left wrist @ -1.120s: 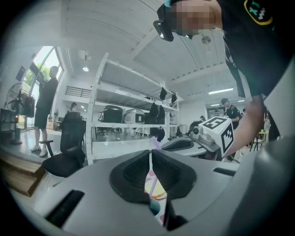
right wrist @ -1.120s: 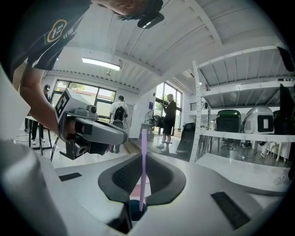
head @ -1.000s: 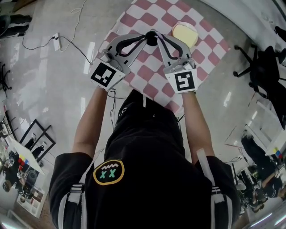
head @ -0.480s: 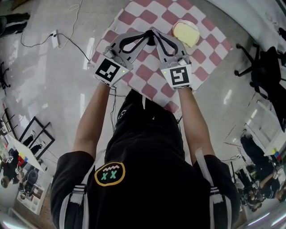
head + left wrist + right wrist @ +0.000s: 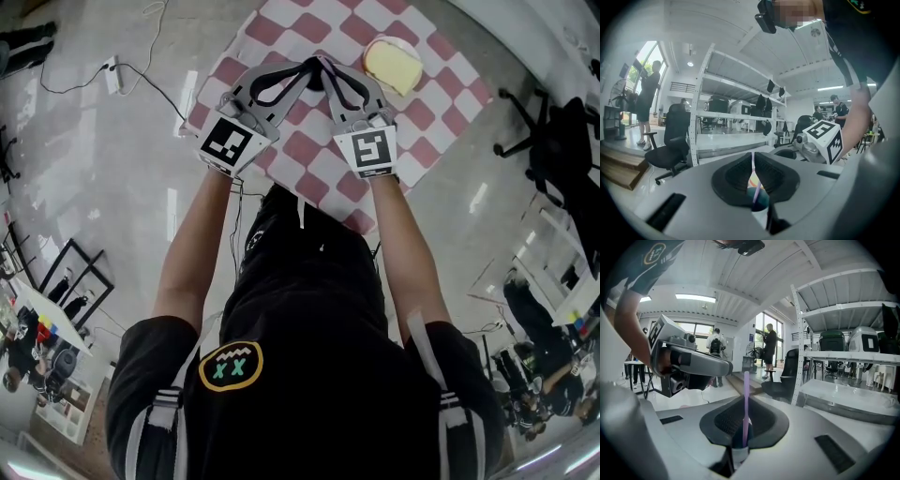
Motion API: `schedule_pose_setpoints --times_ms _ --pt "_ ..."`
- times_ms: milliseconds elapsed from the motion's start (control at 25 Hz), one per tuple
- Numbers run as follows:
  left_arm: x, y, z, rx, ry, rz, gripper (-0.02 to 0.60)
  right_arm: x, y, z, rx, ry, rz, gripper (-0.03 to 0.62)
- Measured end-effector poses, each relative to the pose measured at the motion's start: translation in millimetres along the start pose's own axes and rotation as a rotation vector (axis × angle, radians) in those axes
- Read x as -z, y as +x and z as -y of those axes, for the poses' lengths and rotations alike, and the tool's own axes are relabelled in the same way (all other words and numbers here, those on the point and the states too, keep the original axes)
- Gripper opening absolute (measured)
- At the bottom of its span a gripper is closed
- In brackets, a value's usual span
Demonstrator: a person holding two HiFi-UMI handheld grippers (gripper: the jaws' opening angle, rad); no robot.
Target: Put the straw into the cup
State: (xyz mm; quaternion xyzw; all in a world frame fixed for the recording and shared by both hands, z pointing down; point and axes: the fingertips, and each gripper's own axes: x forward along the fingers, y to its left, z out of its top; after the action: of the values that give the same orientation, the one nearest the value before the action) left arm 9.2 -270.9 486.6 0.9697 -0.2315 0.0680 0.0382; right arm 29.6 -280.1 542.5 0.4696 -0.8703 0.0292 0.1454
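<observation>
Right gripper view shows the right gripper [image 5: 746,398] with its jaws drawn in on the purple straw [image 5: 746,413]. The straw stands upright between the pads and its top rises above the jaw tips. Its lower end reaches down to the cup [image 5: 737,455], which sits just below the base of the jaws, though whether the end is inside the cup cannot be told. In the left gripper view, the left gripper [image 5: 752,157] has its jaws closed to a thin slit. The straw shows as a pale line in that slit, slanting down to the cup's dark mouth beneath, and it is unclear whether these pads actually pinch it. From the head view, the two grippers meet tip to tip over the cup on the red and white checked cloth [image 5: 309,155]. A pale yellow round disc [image 5: 392,64] lies nearby to the right, apart from the cup. Compared with a second ago, both grippers sit slightly farther up the cloth and closer together, with their tips still joined over the cup.
</observation>
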Motion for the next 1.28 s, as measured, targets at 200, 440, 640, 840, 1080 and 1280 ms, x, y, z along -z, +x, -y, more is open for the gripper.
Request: schedule_pose_setpoints --times_ms 200,440,640,840,1080,1280 --pt "2.5 -1.7 -1.9 -0.007 -0.001 -0.005 0.034 9.5 4.2 0.7 0.003 -0.008 -0.016 0.044" --pt "2.4 -4.1 -2.2 -0.013 0.006 -0.010 0.034 8.2 2.7 4.0 0.012 -0.006 -0.014 0.048" --pt "1.3 -7.2 0.8 -0.007 0.014 -0.020 0.034 2.1 -1.5 1.8 0.005 -0.004 -0.002 0.069" --pt "-10.0 -13.2 5.8 -0.001 0.029 -0.012 0.035 -14.9 -9.3 2.6 0.018 -0.023 0.025 0.071" --pt "-36.5 -27.2 18.1 0.010 0.046 0.015 0.034 -49.9 -31.9 -1.8 0.029 -0.068 0.081 0.072" --pt "-56.3 -41.5 35.4 0.027 0.068 0.017 0.035 -99.3 -59.0 -13.6 0.028 -0.086 0.210 0.072"
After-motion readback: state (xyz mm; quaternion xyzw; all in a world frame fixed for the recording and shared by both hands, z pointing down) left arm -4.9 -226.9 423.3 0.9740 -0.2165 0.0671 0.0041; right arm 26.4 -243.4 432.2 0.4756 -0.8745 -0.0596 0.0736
